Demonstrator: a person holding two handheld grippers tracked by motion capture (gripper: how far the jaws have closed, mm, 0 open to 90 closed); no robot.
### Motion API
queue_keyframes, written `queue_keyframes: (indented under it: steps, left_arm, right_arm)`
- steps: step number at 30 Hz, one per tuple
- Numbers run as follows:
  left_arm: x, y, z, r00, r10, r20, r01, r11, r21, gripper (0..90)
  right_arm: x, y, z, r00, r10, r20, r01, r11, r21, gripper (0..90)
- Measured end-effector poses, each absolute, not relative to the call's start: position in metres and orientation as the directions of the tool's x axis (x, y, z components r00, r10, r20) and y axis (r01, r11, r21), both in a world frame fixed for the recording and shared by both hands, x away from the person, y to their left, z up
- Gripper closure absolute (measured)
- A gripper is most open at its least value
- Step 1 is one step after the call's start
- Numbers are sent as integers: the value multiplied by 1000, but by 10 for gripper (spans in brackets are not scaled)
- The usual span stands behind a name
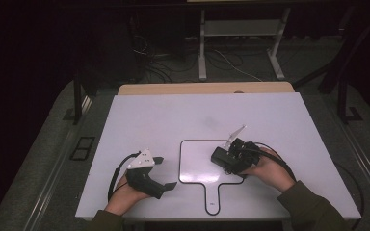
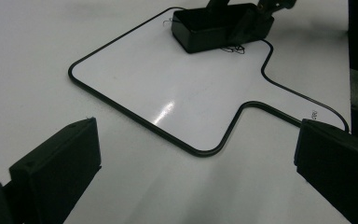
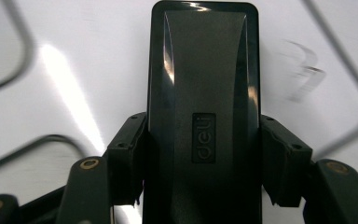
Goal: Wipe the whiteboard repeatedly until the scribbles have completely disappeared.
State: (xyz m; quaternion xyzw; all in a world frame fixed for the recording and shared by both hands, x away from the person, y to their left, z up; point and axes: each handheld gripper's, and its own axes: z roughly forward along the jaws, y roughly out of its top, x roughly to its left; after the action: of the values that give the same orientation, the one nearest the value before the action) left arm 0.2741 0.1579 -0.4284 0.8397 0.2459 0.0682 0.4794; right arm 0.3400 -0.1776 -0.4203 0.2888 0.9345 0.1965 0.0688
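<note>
The small whiteboard (image 1: 200,161) lies flat on the table (image 1: 139,115), in the near middle of it, its handle pointing toward the person's edge. On the whiteboard, at its right side, rests the eraser (image 1: 220,157), touching the surface, with a scribble (image 2: 233,48) on the whiteboard just beside it. The right gripper (image 1: 231,159) is at the whiteboard's right edge, clamped on the eraser from both sides. The left gripper (image 1: 160,173) sits off the whiteboard, to its left, on the table's near part, its jaws apart and facing the whiteboard.
</note>
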Motion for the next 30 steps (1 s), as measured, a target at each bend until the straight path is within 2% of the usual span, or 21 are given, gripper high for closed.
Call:
queue_keyframes:
  steps: [5,15,25,28,30]
  left_arm:
    - [274,157,-429,869,479,-122,349,-420,837,0]
    - [274,157,-428,869,479,-122,349,-419,838,0]
    - [274,157,-429,870,479,-121,349,-422,837,0]
    - [274,157,-429,869,480,-122,350,-421,837,0]
    - [274,157,-429,869,480,-122,350,-421,837,0]
  right_arm:
    - [340,-182,-420,-816,578,-17,522,749,409,386]
    - [321,-166,-420,-870,493,4,453,796,401,386]
    - [337,-184,-420,-820,572,-16,518,753,406,386]
    - [335,-183,-420,-824,566,-22,511,759,404,386]
    - [328,-178,-420,-851,525,-15,477,784,398,386]
